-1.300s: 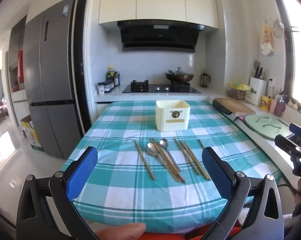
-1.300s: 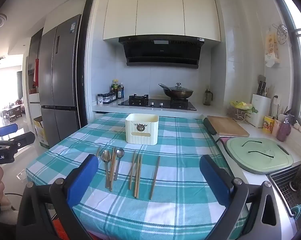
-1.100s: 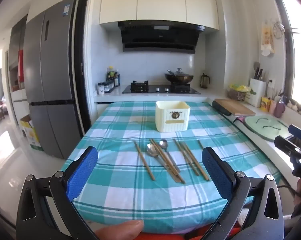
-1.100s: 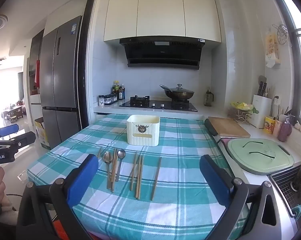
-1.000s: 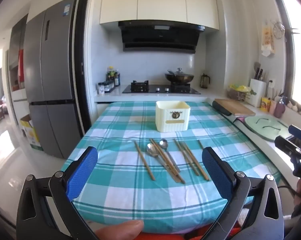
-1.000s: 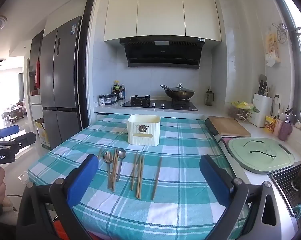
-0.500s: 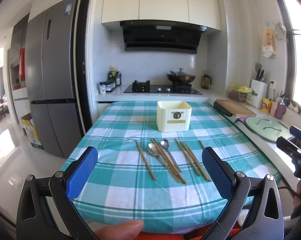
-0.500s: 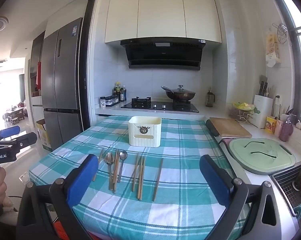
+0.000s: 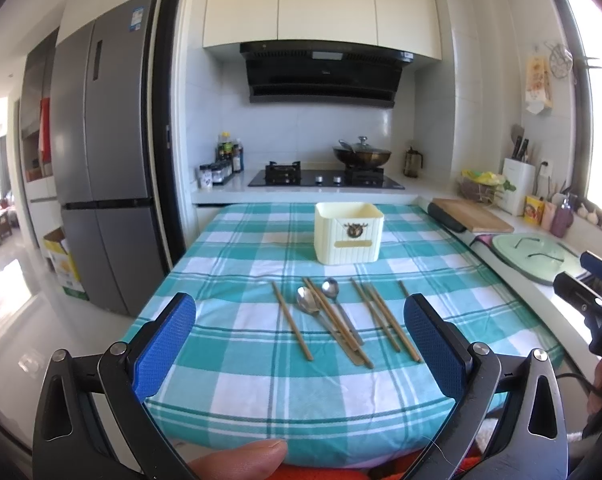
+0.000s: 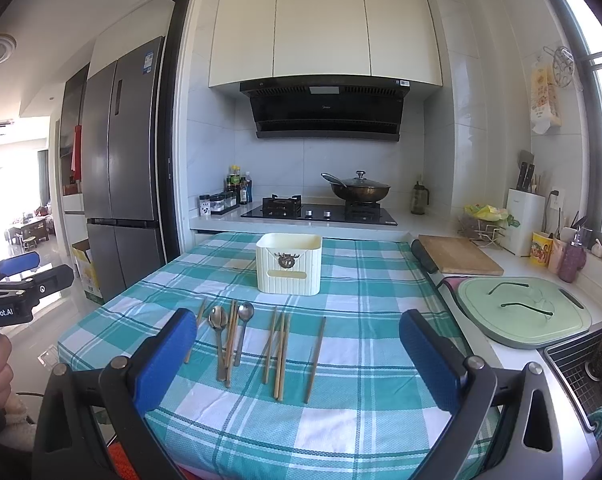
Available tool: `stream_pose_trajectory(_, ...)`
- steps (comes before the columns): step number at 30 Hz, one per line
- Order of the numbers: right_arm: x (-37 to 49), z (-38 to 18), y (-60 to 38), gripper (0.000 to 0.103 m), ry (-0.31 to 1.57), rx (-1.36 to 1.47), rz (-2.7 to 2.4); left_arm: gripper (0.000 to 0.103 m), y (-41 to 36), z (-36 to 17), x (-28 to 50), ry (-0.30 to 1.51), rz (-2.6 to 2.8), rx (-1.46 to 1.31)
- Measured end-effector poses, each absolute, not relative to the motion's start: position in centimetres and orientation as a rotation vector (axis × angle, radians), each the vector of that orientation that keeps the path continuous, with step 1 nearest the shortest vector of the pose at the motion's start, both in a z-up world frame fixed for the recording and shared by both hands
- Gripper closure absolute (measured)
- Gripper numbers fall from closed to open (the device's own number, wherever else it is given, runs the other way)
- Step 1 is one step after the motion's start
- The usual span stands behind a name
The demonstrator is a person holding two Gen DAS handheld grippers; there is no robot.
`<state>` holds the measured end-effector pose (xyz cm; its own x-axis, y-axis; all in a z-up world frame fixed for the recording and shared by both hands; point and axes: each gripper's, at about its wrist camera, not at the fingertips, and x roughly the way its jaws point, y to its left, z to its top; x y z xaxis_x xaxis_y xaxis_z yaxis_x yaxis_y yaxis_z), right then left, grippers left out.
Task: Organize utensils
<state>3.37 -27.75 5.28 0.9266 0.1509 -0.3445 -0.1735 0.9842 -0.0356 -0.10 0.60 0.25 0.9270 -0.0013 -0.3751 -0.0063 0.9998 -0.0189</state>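
Both grippers, left gripper [image 9: 299, 340] and right gripper [image 10: 297, 354], gape wide and empty; chopsticks [image 10: 279, 350] lie dead ahead at 12 o'clock, long axes 6-to-12.

The tablecloth [image 10: 365, 364] is woven checked cloth, the chopsticks [image 10: 279, 352] look like matt wood, the spoons [image 10: 219, 320] are shiny metal, and the cream holder [image 10: 289, 266] is smooth ribbed plastic.

Home kitchen: gas hob [image 10: 319, 211], range hood [image 10: 327, 110], fridge [image 10: 119, 176].
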Motion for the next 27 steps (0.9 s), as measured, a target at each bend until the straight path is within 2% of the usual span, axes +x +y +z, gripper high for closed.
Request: stream_pose_trajectory(27,3.48,5.29,-27.73,0.0,0.339,-0.062,0.165,0.0,0.53,0.09,-0.11,0.385,0.004,-0.02)
